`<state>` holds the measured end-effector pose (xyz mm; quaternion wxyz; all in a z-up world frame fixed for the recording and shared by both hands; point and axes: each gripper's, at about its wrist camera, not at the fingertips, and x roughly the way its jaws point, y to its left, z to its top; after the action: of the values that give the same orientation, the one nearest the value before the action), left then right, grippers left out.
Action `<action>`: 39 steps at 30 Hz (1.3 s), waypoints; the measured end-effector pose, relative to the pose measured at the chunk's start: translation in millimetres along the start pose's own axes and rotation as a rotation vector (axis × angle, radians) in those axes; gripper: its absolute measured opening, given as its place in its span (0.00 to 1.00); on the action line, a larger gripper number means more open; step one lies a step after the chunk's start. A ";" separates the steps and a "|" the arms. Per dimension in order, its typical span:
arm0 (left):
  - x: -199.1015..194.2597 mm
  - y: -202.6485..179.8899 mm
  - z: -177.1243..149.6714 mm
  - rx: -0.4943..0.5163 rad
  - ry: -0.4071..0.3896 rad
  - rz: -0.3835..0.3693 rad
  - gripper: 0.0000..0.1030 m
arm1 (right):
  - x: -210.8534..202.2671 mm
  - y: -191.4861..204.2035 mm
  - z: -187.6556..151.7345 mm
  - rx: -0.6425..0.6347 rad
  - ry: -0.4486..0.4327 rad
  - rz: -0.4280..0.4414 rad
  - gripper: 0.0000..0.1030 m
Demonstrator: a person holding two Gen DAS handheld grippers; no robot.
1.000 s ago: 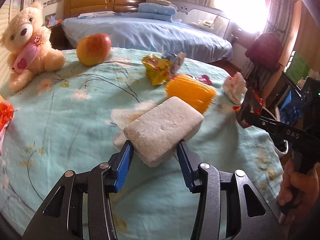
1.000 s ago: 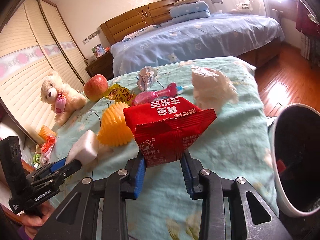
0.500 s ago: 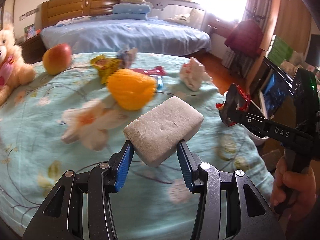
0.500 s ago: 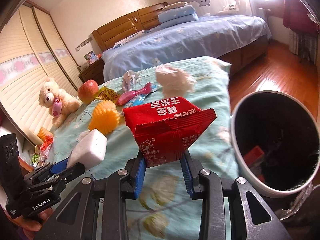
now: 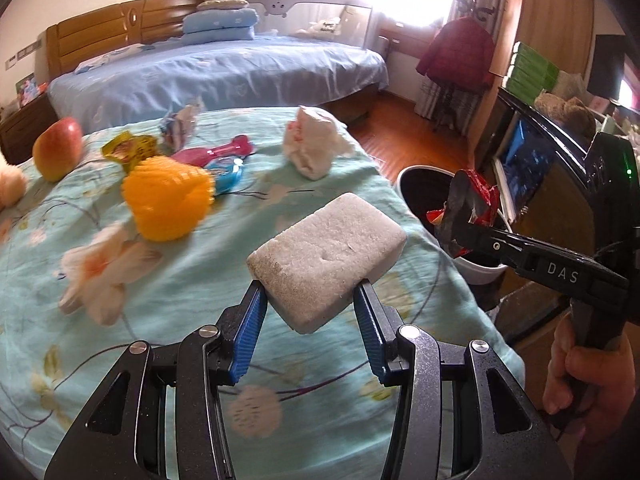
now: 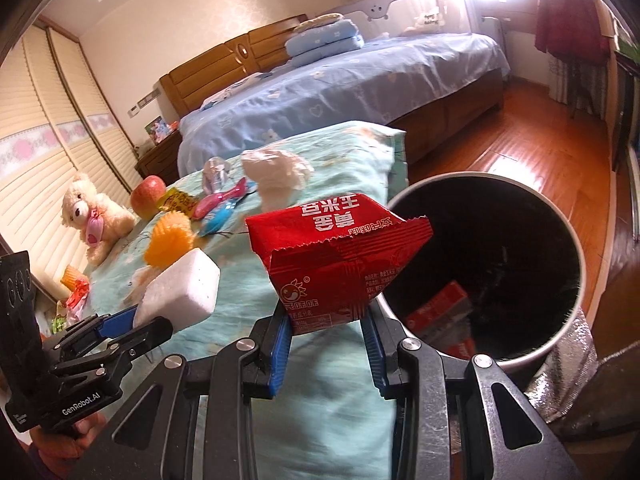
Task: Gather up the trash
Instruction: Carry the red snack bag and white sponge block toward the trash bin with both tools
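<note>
Two loads mid-carry: right gripper point(image 6: 327, 334) clamps red snack wrapper point(image 6: 340, 264) near bin point(image 6: 560, 344), left gripper point(image 5: 310, 330) clamps white foam block point(image 5: 326, 266); next, centre over opening, release.

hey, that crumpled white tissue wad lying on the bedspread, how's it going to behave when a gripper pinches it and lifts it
The crumpled white tissue wad will probably squash flat between the fingers, since its folds look loose and puffy. It likely weighs almost nothing, so a light pinch should hold it. A loose flap may dangle or tear; the floral turquoise bedspread under it looks soft, so pressing down gives little support.
</note>
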<state>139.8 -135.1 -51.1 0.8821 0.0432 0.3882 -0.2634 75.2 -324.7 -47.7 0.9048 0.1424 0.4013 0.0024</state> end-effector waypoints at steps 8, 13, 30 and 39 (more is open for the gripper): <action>11.3 -22.8 8.1 0.045 0.010 -0.018 0.43 | -7.4 -25.1 -2.3 0.034 -0.007 -0.038 0.33; 17.5 -35.1 11.7 0.064 0.017 -0.026 0.43 | -9.6 -39.2 -4.1 0.053 -0.003 -0.056 0.33; 44.2 -71.6 28.2 0.123 0.047 -0.047 0.43 | -14.6 -78.3 1.1 0.094 -0.008 -0.099 0.33; 58.5 -87.6 41.2 0.140 0.055 -0.053 0.43 | -11.1 -94.0 6.8 0.106 0.001 -0.114 0.33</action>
<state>156.1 -247.0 -52.6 0.8585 0.1016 0.3940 -0.3121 62.3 -417.9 -59.7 0.8945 0.1670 0.4087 -0.0704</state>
